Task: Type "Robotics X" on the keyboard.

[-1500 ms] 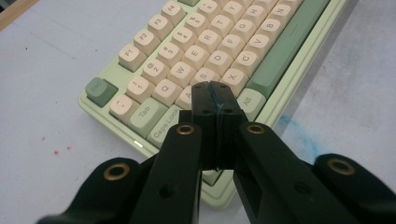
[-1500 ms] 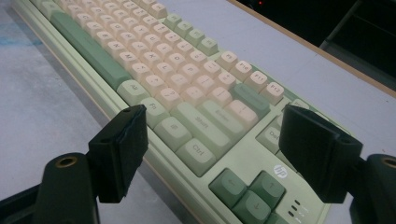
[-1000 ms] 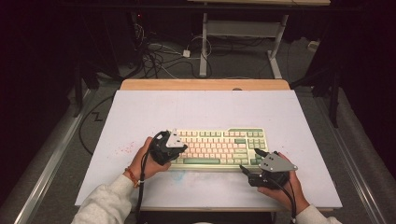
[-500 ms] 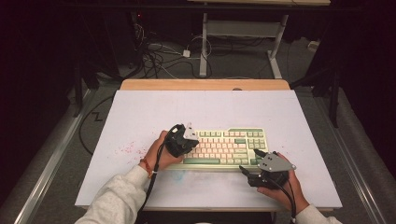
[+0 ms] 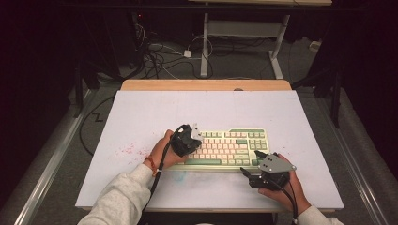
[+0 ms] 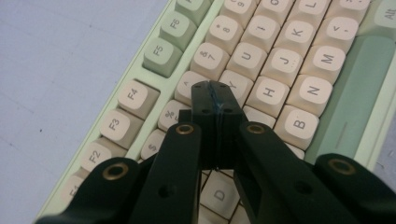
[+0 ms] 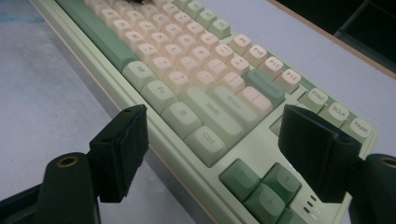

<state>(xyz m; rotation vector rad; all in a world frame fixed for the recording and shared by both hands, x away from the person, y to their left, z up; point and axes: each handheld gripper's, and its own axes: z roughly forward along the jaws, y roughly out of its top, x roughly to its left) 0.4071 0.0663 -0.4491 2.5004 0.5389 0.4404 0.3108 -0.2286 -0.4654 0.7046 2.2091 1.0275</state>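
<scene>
From high up, a green and cream keyboard [image 5: 225,149] lies near the front edge of the white tabletop [image 5: 155,112], a bit right of the middle. The left tool [image 5: 193,136] sits over the keyboard's left end. The right tool [image 5: 248,172] rests by the keyboard's front right corner.

In the left gripper view, the left tool [image 6: 215,93] has its two black jaws pressed together with nothing between them. Its tip is just over the keys [image 6: 275,65] near Y and H.

In the right gripper view, the right tool [image 7: 212,135] has its jaws wide apart. The keyboard's right end [image 7: 252,177] with the arrow keys lies between them.
</scene>
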